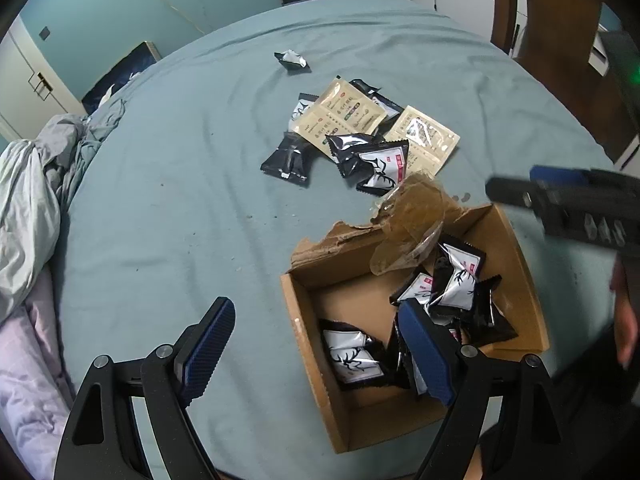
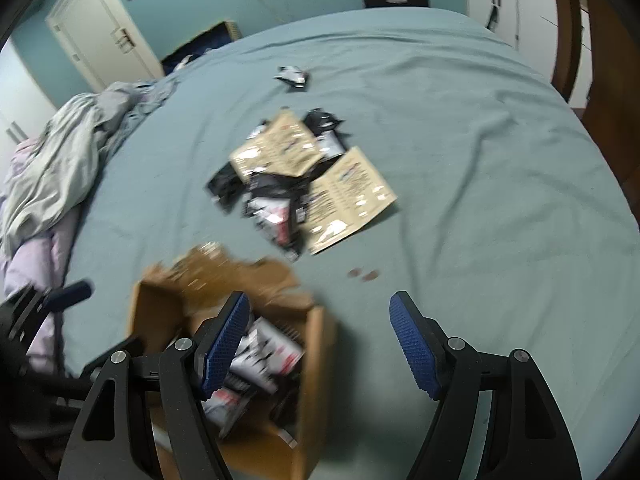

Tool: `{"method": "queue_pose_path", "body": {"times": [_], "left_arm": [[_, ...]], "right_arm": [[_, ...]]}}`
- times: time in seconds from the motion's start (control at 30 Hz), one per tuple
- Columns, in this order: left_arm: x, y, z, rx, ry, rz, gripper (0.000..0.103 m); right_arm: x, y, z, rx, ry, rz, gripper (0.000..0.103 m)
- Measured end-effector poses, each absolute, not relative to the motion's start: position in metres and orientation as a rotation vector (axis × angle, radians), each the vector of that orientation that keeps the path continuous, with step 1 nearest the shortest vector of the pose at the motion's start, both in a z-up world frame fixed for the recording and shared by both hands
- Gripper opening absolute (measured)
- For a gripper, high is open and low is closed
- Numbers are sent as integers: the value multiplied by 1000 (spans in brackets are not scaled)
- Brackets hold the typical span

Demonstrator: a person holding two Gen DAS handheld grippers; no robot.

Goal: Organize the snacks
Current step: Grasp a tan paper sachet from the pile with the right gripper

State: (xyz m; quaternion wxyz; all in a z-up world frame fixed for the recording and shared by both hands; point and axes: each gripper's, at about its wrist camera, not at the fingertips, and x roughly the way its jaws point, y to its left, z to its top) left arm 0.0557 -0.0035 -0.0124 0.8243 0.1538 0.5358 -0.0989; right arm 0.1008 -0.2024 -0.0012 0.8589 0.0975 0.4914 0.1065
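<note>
An open cardboard box [image 1: 308,320] with a torn flap sits on the teal bed sheet [image 1: 180,200] and holds several black-and-silver snack packets [image 1: 456,276]. Beyond it lies a loose pile of the same black packets [image 1: 376,164] mixed with beige sachets [image 1: 340,116]. My left gripper [image 1: 316,344] is open and empty over the box's left wall. My right gripper [image 2: 320,344] is open and empty above the box's [image 2: 316,360] right wall; the left wrist view shows it at the right edge [image 1: 560,204]. The pile [image 2: 280,200] and beige sachets [image 2: 348,196] lie ahead of it.
One lone packet [image 1: 292,60] lies farther back on the sheet. Crumpled bedding [image 1: 36,196] is heaped at the left. A crinkled clear wrapper [image 1: 412,220] hangs over the box's far edge. A person's hand [image 1: 628,320] shows at the right. Cupboards and a wooden frame [image 1: 560,40] stand behind.
</note>
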Motion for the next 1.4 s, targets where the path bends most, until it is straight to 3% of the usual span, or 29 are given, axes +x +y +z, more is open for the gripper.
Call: {"method": "queue_pose_path", "body": {"times": [0.37,1.17,1.23,1.27,1.4], "left_arm": [[62,-5,-17,313,1159,-218,85],[82,2,-24,250,1203,-224,85],[83,2,-24,246,1203,-221,85],[83,3,-24,245,1202,-218,85],[84,6,-24,247,1194,-203,85]], "right_arm": [[152,-211,-11,145,1019,158,72],[247,-175,-88,-33,1089,154,72],[248,-173,-87,-30,1084,178,56],[248,-173,-86,-32,1078,189,40],[244,-172,-76,-34,1054,187,17]]}}
